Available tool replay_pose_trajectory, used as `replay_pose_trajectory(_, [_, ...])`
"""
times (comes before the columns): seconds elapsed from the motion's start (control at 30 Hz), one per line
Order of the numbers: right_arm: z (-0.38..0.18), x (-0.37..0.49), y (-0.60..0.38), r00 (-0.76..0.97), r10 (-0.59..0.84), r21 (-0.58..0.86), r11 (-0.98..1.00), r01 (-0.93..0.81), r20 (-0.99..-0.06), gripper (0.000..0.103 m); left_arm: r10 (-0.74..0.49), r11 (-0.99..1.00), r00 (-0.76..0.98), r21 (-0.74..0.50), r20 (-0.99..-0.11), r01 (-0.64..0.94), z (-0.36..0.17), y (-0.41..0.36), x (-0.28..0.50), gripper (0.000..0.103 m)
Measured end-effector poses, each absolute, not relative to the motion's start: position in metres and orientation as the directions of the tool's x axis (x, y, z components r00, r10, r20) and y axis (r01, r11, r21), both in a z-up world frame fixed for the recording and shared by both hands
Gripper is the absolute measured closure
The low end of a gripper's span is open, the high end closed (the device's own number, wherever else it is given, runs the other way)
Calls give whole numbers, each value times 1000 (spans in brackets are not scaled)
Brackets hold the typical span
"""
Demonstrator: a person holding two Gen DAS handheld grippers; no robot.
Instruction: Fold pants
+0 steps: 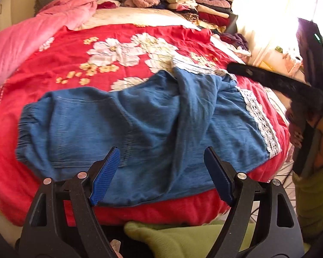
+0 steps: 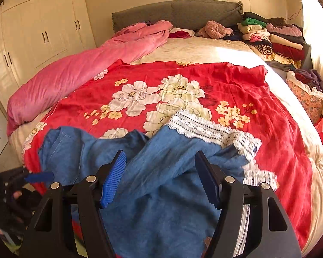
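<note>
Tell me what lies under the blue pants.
The blue pants with white lace trim lie on the red floral cover, which spreads over a cream bedspread. The cover's pattern directly beneath the pants is hidden.

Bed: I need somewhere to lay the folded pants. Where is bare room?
Free: the cream bedspread between the pink quilt and the stacked clothes, and the red floral sheet right of the pants. The headboard corner with the stacks is crowded.
</note>
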State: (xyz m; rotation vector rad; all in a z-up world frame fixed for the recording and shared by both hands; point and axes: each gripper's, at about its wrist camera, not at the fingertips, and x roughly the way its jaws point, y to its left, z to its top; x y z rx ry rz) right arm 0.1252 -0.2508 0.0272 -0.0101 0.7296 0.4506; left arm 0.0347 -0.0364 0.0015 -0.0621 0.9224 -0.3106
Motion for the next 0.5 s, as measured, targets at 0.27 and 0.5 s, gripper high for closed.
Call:
replay_pose_trajectory(0.27, [9, 195, -227, 593, 366, 150, 912, -382, -717, 38, -320, 940, 511, -201, -798, 274, -14, -62, 62, 38])
replay_pose_trajectory(0.5, [-14, 244, -202, 542, 312, 117, 925, -362, -780, 38, -317, 940, 479, -205, -819, 271, -35, -77, 85, 58])
